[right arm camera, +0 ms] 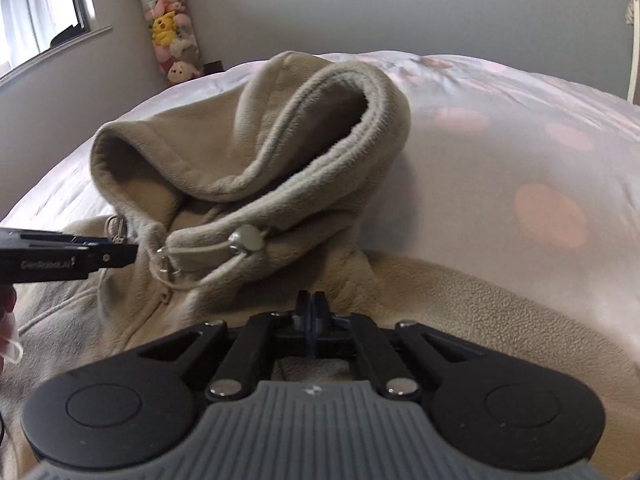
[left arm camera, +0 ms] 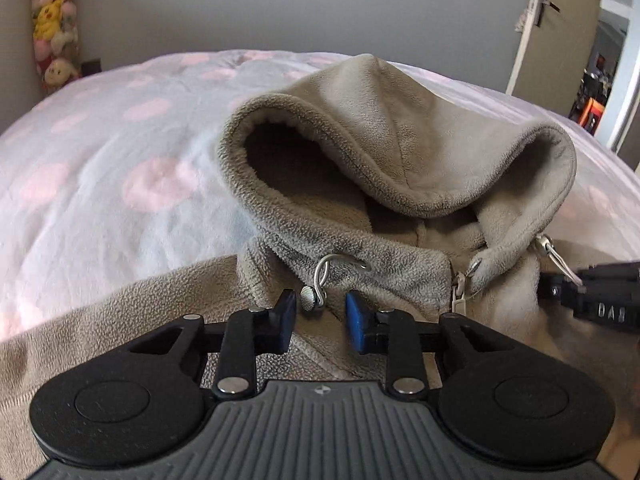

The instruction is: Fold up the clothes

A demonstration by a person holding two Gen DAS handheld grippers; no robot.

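Observation:
A beige fleece hoodie (left arm camera: 400,128) lies on the bed with its hood standing up and open toward me. It also shows in the right wrist view (right arm camera: 260,152). My left gripper (left arm camera: 321,312) is open just above the hoodie's collar, its blue pads either side of a drawstring toggle (left arm camera: 310,298). My right gripper (right arm camera: 311,312) is shut with nothing visible between the pads, low over the hoodie's shoulder, right of the zipper (right arm camera: 160,280). The right gripper shows at the right edge of the left wrist view (left arm camera: 560,284). The left gripper shows at the left edge of the right wrist view (right arm camera: 120,256).
The hoodie rests on a pale blanket with pink dots (left arm camera: 120,140). A hanging column of plush toys (right arm camera: 172,32) is in the far corner. A window (right arm camera: 36,8) is on the left wall and an open door (left arm camera: 560,28) on the right.

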